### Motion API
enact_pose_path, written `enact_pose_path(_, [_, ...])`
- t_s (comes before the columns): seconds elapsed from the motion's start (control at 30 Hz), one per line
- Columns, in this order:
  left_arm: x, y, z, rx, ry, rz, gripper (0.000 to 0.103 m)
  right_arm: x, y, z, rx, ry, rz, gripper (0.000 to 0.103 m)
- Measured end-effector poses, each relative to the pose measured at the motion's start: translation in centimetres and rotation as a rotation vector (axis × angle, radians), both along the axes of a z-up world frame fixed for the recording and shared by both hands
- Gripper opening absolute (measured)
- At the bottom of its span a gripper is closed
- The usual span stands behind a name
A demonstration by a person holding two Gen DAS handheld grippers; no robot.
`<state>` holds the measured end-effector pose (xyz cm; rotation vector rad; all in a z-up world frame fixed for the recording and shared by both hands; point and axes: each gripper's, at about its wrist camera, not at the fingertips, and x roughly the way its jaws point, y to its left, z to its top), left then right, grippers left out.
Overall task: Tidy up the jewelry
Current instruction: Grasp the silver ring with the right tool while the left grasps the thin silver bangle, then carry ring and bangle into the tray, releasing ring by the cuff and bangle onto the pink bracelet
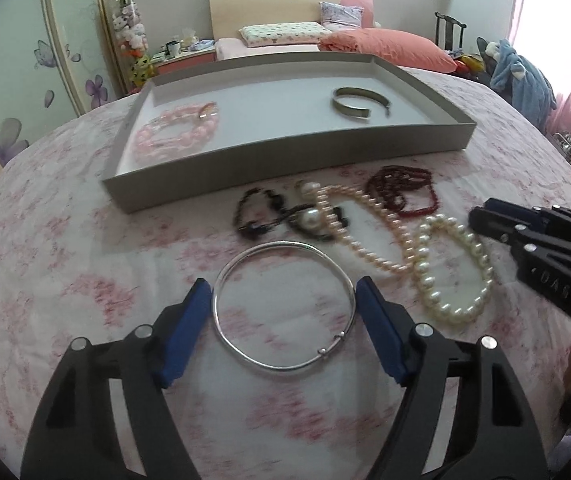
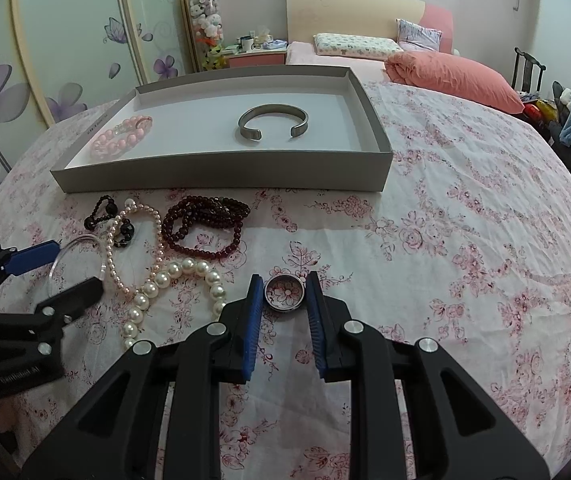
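Two handheld grippers work over a bed covered in a white sheet point(image 2: 465, 240) printed with pink flowers. Behind it are a pale headboard, pillows, a salmon duvet and wardrobe doors painted with purple flowers.

A shallow grey tray point(image 2: 221, 174) lies on the sheet, its long side running left to right. Inside, a pink bead bracelet point(image 2: 119, 138) sits at the left and a metal cuff point(image 2: 273, 122) near the middle, its gap facing the camera.

In front of the tray lie a black bead bracelet point(image 1: 257, 216), a dark red bead strand point(image 2: 205, 226), a thin pink pearl strand point(image 1: 361, 232) and a large white pearl necklace point(image 1: 453, 268), loosely overlapping.

The left gripper point(image 1: 283, 292) is spread wide around a flat silver bangle point(image 1: 283, 306), its pads just beside the rim.

The right gripper point(image 2: 285, 294) is partly open, its pads either side of a small silver ring point(image 2: 284, 294) lying flat; contact is unclear.
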<state>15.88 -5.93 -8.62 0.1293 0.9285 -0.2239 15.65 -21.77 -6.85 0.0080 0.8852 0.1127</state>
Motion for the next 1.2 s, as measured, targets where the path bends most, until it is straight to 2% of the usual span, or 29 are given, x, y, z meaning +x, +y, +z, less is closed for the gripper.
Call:
enact_pose_path(0.2, [-0.4, 2.6, 0.1, 0.001, 0.005, 0.044, 0.076, 0.1, 0.1, 0.0, -0.004, 0.000, -0.003, 0.023])
enact_pose_path(0.3, [-0.5, 2.8, 0.0, 0.003, 0.003, 0.053, 0.080, 0.1, 0.2, 0.0, -0.004, 0.000, -0.007, 0.023])
enact_pose_path(0.43, [-0.6, 2.9, 0.0, 0.002, 0.001, 0.055, 0.080, 0.1, 0.1, 0.0, -0.004, 0.000, -0.007, 0.023])
enact_pose_path(0.57, [-0.6, 2.9, 0.0, 0.001, 0.001, 0.056, 0.080, 0.1, 0.1, 0.0, -0.004, 0.000, -0.008, 0.023])
enact_pose_path(0.63, [-0.8, 2.9, 0.1, -0.002, -0.004, 0.052, 0.072, 0.1, 0.1, 0.0, -0.003, 0.001, -0.008, 0.023])
enact_pose_path(0.97, [-1.2, 3.9, 0.4, -0.026, -0.001, 0.094, 0.072, -0.3, -0.3, 0.0, 0.028, -0.004, -0.021, 0.023])
enact_pose_path(1.2, [-1.9, 5.0, 1.4, -0.058, -0.036, 0.129, 0.072, -1.3, -0.1, 1.2, 0.032, -0.064, -0.018, 0.023])
